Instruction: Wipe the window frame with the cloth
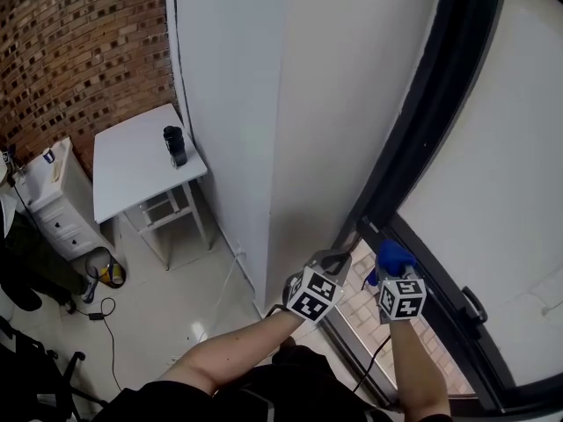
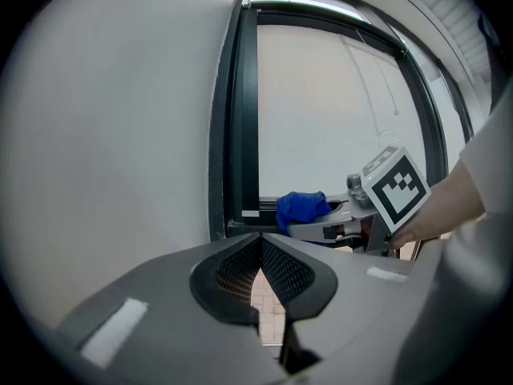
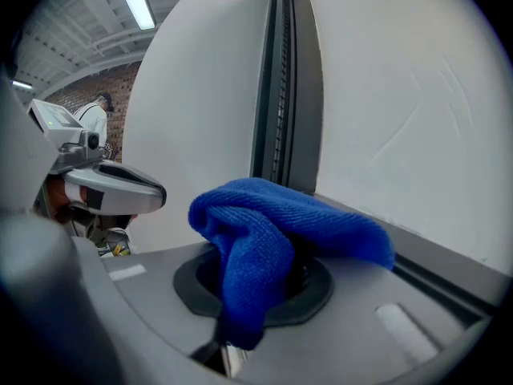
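A blue cloth (image 3: 280, 243) is bunched between the jaws of my right gripper (image 3: 260, 275), which is shut on it. In the head view the cloth (image 1: 393, 258) sits close to the lower corner of the black window frame (image 1: 422, 139). The left gripper view shows the cloth (image 2: 302, 208) by the frame's bottom rail (image 2: 240, 227). My left gripper (image 2: 258, 273) is shut with nothing between its jaws; it hangs just left of the right one (image 1: 391, 275), near the white wall. Frosted glass (image 1: 493, 183) fills the frame.
A white wall column (image 1: 264, 104) stands left of the window. Further left stand a white side table (image 1: 141, 161) with a dark bottle (image 1: 175, 145), a white cabinet (image 1: 53, 200) and a brick wall (image 1: 79, 42). Cables (image 1: 106, 310) lie on the floor. A window handle (image 1: 473, 306) sticks out at lower right.
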`<state>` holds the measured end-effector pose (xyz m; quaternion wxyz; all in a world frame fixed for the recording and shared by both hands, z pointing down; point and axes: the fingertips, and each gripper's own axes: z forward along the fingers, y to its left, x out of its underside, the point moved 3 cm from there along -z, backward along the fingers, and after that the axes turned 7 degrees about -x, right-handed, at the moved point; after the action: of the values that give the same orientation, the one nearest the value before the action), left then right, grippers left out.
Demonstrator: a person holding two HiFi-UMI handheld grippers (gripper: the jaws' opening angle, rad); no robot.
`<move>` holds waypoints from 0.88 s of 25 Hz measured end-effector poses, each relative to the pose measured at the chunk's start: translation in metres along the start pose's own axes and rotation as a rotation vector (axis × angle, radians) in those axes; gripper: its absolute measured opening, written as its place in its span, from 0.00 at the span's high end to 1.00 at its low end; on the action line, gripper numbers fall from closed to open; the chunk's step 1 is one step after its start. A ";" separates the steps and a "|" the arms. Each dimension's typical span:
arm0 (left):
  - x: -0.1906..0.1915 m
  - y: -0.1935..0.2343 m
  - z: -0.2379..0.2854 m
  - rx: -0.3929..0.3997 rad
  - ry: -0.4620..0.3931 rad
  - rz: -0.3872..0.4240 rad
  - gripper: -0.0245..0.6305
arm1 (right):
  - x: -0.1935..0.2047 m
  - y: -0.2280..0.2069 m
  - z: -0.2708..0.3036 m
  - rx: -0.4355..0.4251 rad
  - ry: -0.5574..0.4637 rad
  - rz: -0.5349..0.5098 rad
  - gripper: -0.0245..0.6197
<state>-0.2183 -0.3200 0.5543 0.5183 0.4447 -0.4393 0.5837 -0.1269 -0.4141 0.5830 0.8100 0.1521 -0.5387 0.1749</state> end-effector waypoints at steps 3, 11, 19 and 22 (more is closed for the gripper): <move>0.002 0.009 0.004 -0.015 0.008 -0.003 0.97 | -0.007 0.004 0.018 -0.025 0.000 -0.001 0.87; 0.004 0.022 0.010 -0.039 0.019 -0.012 0.97 | -0.022 0.011 0.050 -0.050 0.005 0.003 0.87; 0.003 0.028 0.021 -0.043 0.029 -0.017 0.97 | -0.030 0.018 0.068 -0.066 -0.022 0.028 0.87; 0.001 0.032 0.025 -0.040 0.047 -0.004 0.97 | -0.031 0.019 0.066 -0.069 -0.028 0.034 0.87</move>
<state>-0.2482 -0.3467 0.5589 0.5383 0.4213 -0.4379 0.5839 -0.2010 -0.4296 0.5802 0.8040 0.1173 -0.5584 0.1675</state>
